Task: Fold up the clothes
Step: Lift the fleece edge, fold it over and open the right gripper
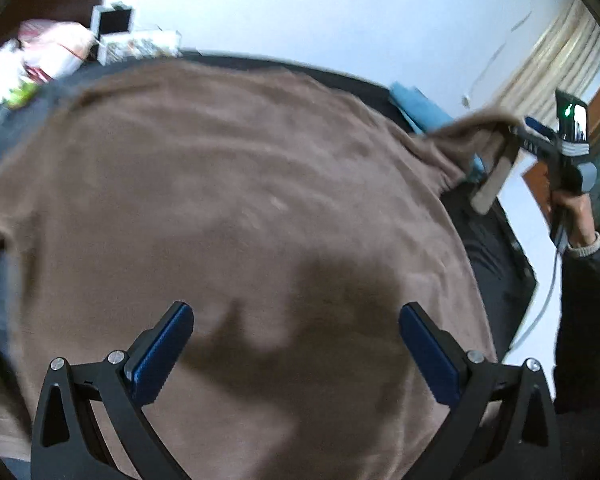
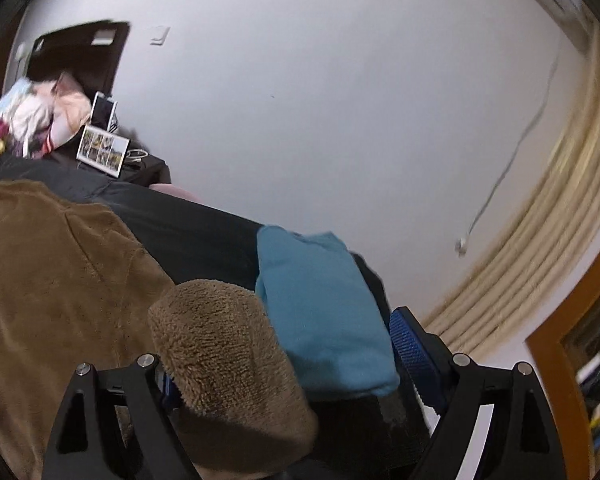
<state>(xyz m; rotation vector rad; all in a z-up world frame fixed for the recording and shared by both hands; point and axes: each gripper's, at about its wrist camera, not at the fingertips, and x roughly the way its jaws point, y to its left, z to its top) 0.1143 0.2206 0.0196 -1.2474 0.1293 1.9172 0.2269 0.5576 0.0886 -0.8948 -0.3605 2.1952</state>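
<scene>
While both tongs gape, brown fleece (image 1: 228, 184) drapes the right tongs (image 2: 284, 364).

We see a plain brown fleece garment (image 1: 228, 184) on a black tabletop (image 1: 496, 256), a solid blue folded cloth (image 2: 324, 308) beside it, black claws with blue textured pads (image 1: 160, 356), a white wall (image 2: 340, 100) and cream curtains (image 2: 540, 248)
</scene>
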